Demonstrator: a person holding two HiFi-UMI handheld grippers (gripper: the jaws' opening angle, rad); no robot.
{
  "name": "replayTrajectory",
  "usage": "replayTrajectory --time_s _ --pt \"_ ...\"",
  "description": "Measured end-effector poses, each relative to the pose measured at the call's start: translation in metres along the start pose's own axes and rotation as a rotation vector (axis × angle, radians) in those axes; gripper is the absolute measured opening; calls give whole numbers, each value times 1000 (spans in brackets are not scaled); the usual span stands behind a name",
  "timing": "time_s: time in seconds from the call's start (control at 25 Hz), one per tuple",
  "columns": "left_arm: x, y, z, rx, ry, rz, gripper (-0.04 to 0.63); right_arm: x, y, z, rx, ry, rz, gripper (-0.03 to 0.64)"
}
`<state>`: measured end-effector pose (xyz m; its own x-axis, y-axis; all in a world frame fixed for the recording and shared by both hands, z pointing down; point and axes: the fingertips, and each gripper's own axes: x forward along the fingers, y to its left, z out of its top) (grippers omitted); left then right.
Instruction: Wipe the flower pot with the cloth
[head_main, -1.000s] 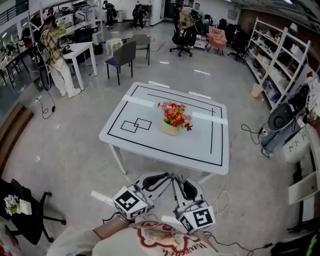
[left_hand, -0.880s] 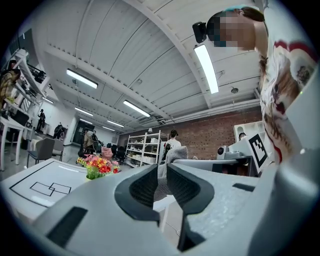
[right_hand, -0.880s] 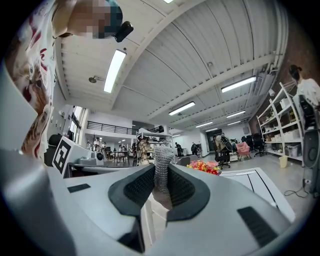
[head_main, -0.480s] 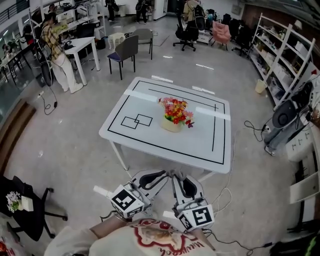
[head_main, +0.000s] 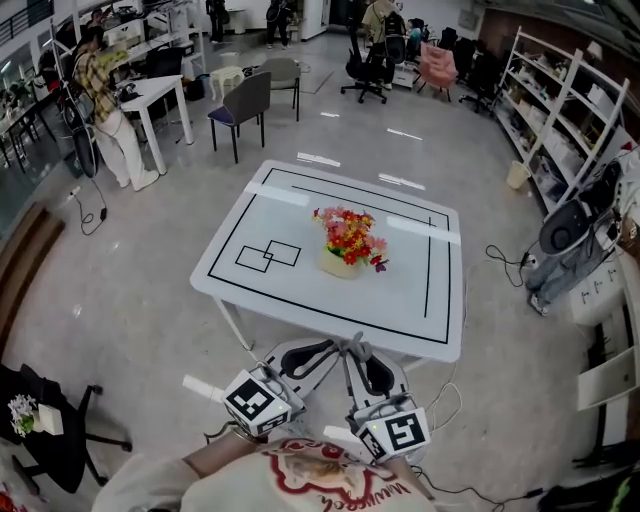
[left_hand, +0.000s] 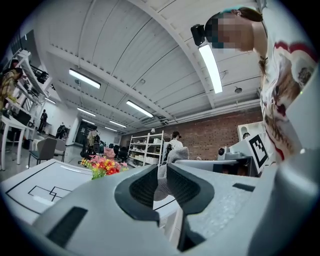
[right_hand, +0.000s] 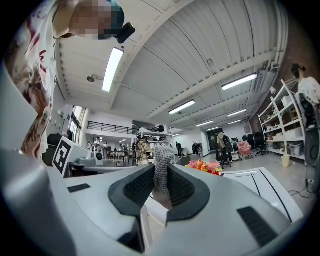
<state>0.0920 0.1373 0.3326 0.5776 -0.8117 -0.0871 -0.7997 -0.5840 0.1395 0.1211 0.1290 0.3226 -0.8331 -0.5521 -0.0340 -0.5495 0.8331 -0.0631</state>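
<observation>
A cream flower pot (head_main: 340, 264) full of red, yellow and pink flowers (head_main: 349, 234) stands mid-table on the white table (head_main: 300, 285). Both grippers are held level side by side just short of the table's near edge. A grey knitted cloth (head_main: 347, 347) is bunched between them. My left gripper (head_main: 325, 352) is shut on the cloth (left_hand: 161, 182), and the flowers (left_hand: 102, 165) show far off to the left of its jaws. My right gripper (right_hand: 161, 176) is shut on the cloth (right_hand: 162, 167) too, with the flowers (right_hand: 205, 166) beyond to its right.
Black lines mark a border and two small rectangles (head_main: 268, 256) on the tabletop. Shelving (head_main: 560, 110) and a machine with cables (head_main: 565, 240) stand to the right. A grey chair (head_main: 245, 108), desks and a person (head_main: 100, 95) are at the far left; a black chair (head_main: 50, 430) is near left.
Both grippers and the head camera have moved a little closer to the table; its near edge now sits right above the jaw tips. The grip on the cloth is unchanged.
</observation>
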Motion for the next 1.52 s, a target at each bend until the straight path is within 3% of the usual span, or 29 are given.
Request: replayTrajectory --time_s 0.36,0.96,1.52 --pt "48 64 14 3 -11 -19 61 60 -44 11 -19 -7 -13 63" --pt "137 166 45 24 -26 -117 61 162 -133 35 -33 -51 -92 63" --pt "175 230 62 -15 -39 -176 61 228 -171 47 19 -65 -90 63"
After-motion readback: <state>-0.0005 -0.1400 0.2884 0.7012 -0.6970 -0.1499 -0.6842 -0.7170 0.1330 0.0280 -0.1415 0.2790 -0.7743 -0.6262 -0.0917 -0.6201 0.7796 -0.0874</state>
